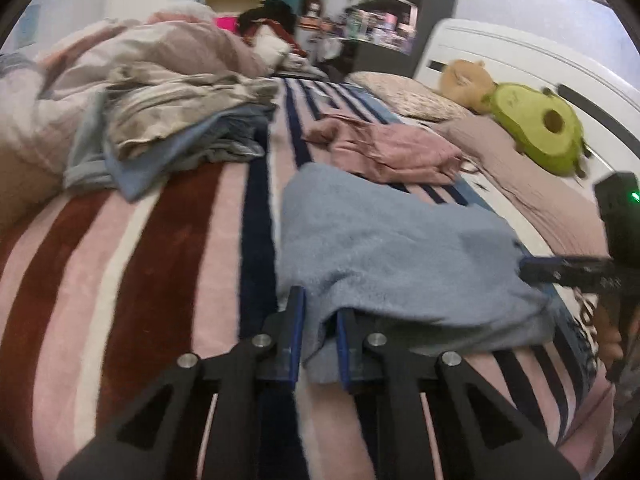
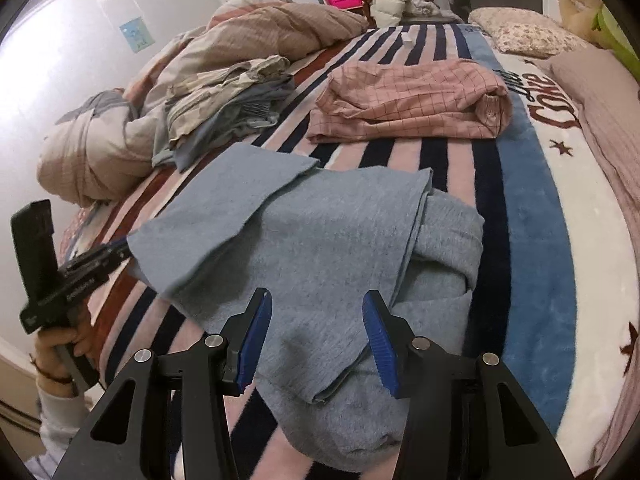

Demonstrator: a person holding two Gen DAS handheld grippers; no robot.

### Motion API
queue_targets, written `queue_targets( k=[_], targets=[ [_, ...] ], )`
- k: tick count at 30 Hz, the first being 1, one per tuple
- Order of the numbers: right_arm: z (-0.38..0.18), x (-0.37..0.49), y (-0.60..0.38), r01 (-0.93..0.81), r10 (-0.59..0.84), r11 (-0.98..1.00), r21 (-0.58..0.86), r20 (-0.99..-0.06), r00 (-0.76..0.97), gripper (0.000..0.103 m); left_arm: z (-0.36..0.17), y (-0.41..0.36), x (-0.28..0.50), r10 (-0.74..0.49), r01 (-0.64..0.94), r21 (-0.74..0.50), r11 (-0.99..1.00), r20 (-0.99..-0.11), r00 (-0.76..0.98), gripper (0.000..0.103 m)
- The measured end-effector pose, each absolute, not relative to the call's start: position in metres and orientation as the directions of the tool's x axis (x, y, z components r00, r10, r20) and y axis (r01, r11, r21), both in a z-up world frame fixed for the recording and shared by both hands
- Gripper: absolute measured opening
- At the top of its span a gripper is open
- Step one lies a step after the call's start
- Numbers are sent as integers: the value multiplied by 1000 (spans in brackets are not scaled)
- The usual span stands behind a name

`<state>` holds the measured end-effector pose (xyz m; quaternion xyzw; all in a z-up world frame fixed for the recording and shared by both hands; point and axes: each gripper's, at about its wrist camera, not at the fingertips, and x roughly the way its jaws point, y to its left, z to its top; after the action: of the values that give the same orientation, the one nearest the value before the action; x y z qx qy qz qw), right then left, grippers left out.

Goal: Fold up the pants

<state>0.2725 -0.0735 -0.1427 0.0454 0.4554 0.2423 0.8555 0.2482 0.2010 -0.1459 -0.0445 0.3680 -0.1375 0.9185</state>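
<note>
Grey-blue fleece pants (image 1: 400, 248) lie partly folded on the striped blanket (image 1: 140, 260). My left gripper (image 1: 318, 336) has its jaws a narrow gap apart around the near corner of the pants. It also shows in the right wrist view (image 2: 120, 250), its tips at the pants' left corner. My right gripper (image 2: 318, 340) is open, its blue pads (image 2: 254, 344) either side of the pants (image 2: 320, 240) near their front fold. It shows at the right edge of the left wrist view (image 1: 532, 270), touching the pants' right edge.
Folded pink checked pants (image 2: 412, 100) lie further back on the bed. A heap of beige and blue clothes (image 2: 224, 96) and a bunched duvet (image 2: 100, 148) sit at the left. An avocado plush (image 1: 540, 128) and pillows (image 2: 528, 32) are by the headboard.
</note>
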Motion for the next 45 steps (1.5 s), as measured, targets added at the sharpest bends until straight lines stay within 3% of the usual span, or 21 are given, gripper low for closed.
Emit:
queue_targets(
  k=[2, 4, 5, 6, 9, 15, 19, 25, 26, 27, 30, 37, 40, 42, 45],
  targets=[
    [-144, 272, -76, -366, 459, 878, 308, -759, 462, 43, -143, 205, 246, -321, 247, -206, 947, -658, 681, 15],
    [-144, 271, -82, -362, 455, 881, 306, -759, 466, 43, -137, 217, 245, -378, 251, -284, 925, -641, 668, 49],
    [-142, 270, -85, -358, 454, 882, 306, -755, 473, 43, -133, 228, 245, -424, 255, -347, 902, -613, 667, 84],
    [-139, 269, -91, -350, 455, 883, 311, -750, 481, 43, -130, 234, 243, -461, 272, -386, 881, -579, 672, 91],
    [-131, 268, -108, -329, 456, 887, 325, -736, 500, 43, -118, 251, 249, -511, 285, -454, 844, -522, 683, 91],
    [-134, 278, -139, -259, 404, 914, 312, -757, 513, 65, -148, 244, 315, -543, 194, -541, 818, -616, 571, 91],
    [-161, 292, -145, -251, 439, 897, 364, -797, 414, 70, -195, 218, 352, -613, 144, -619, 772, -666, 426, 88],
    [-189, 303, -127, -332, 634, 770, 545, -711, 304, 70, -201, 196, 344, -615, 146, -616, 774, -677, 404, 61],
    [-189, 304, -125, -329, 638, 768, 549, -704, 312, 64, -199, 195, 341, -608, 145, -609, 780, -682, 406, 55],
    [-189, 305, -123, -324, 629, 775, 542, -705, 326, 44, -196, 193, 336, -594, 141, -595, 791, -691, 412, 47],
    [-181, 300, -122, -332, 571, 819, 468, -727, 382, 13, -182, 185, 316, -578, 154, -574, 804, -694, 428, 40],
    [-159, 272, -164, -330, 596, 802, 497, -701, 393, 12, -155, 152, 262, -577, 221, -539, 813, -693, 433, 40],
    [-167, 264, -175, -323, 575, 815, 481, -739, 351, 24, -169, 147, 258, -528, 186, -500, 846, -738, 421, 48],
    [-172, 262, -181, -318, 561, 825, 468, -748, 354, 47, -181, 155, 263, -532, 130, -529, 839, -745, 403, 69],
    [-178, 264, -187, -330, 607, 791, 516, -729, 316, 60, -192, 160, 268, -557, 115, -561, 820, -737, 383, 71]
  ],
)
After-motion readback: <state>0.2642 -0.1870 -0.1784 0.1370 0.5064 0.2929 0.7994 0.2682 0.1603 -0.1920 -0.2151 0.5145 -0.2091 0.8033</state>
